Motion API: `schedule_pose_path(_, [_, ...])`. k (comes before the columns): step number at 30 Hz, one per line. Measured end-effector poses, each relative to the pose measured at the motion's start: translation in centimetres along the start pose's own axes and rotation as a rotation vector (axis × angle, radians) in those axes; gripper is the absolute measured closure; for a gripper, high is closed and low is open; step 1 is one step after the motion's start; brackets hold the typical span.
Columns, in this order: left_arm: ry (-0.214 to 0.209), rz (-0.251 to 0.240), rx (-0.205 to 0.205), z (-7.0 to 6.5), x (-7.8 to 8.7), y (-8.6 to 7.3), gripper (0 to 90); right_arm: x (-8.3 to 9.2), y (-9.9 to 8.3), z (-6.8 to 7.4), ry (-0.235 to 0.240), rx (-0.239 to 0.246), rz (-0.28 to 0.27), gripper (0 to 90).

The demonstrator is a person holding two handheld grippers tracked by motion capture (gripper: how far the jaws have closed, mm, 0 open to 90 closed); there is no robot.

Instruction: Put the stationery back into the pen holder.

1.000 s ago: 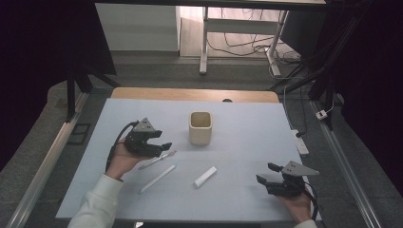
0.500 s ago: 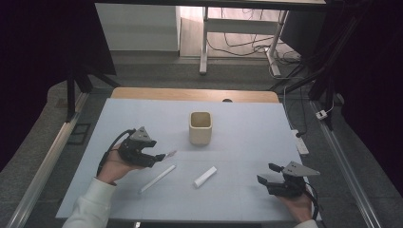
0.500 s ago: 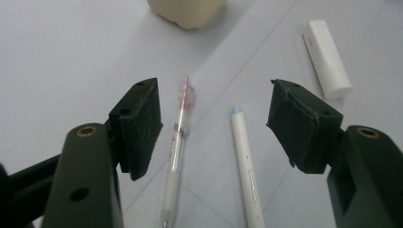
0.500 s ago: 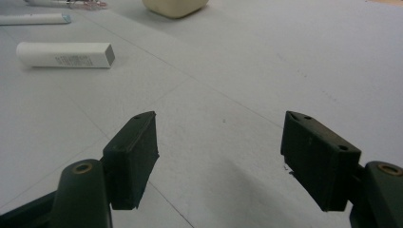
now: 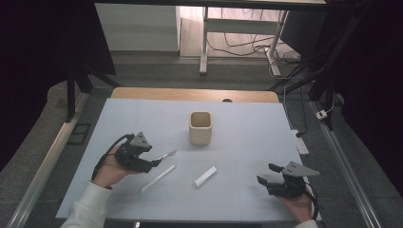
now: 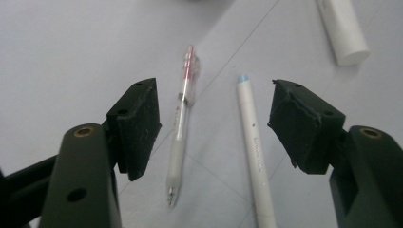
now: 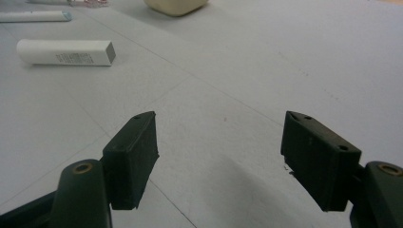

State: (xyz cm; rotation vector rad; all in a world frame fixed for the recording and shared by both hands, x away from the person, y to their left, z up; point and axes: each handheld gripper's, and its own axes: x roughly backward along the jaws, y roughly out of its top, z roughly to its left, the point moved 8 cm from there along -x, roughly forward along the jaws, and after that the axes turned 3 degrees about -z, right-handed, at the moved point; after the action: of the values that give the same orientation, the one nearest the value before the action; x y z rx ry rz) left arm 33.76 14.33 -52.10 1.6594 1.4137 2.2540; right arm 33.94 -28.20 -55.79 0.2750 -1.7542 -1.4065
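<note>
**Inspector A:** Withdrawn toward seven o'clock since the earlier frames: the left gripper (image 5: 153,162) has come back off the pens, and the clear pen (image 5: 165,155) now lies free on the white table mat (image 5: 247,142) just past its jaw tips. Judgement: no grasp has been made yet; the hand looks to be lining up afresh.

**Inspector B:** Contents, largest first?

**Inspector A:** Cream square cup (image 5: 200,127) at twelve o'clock, upright and well apart from both hands. White pen with a blue tip (image 5: 157,178) and a short white tube (image 5: 205,176) lie at six o'clock of the cup.

**Inspector B:** Jaws?

**Inspector A:** Left jaws stand wide apart, nothing pressed; in the left gripper view the clear pen (image 6: 182,124) and the white pen (image 6: 254,151) both lie between them. The right gripper (image 5: 266,181) rests at five o'clock, level, jaws apart over bare mat, as the right gripper view confirms.
</note>
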Motion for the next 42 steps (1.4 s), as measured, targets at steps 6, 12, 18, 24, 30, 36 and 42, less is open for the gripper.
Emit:
schedule_pose_path(6, [0.012,0.032,-0.028,-0.2,-0.3,-0.1,33.8,0.0,0.0,0.0,-0.006,0.002,0.002,27.8])
schedule_pose_path(12, [0.031,0.090,-0.042,0.2,-0.7,-0.9,33.9,-0.1,-0.1,0.0,-0.004,0.005,0.008,27.8])
schedule_pose_path(18, [0.034,0.136,-0.033,0.4,-1.2,-1.6,33.9,0.0,-0.1,0.0,-0.006,0.005,0.009,27.8])
schedule_pose_path(24, [0.039,0.171,-0.012,0.8,-1.7,-2.2,33.9,0.1,0.0,0.0,-0.006,0.004,0.002,27.8])
schedule_pose_path(30, [0.037,0.195,0.021,1.3,-2.1,-3.0,33.7,-0.1,0.1,0.0,-0.003,0.003,0.001,27.8])
schedule_pose_path(36, [0.051,0.222,0.049,2.0,-2.4,-3.8,34.1,-0.2,0.1,0.1,0.005,0.004,0.000,27.8])
schedule_pose_path(42, [0.057,0.238,0.049,2.0,-3.0,-4.0,35.0,-0.3,0.1,0.1,0.007,0.005,0.006,27.7])
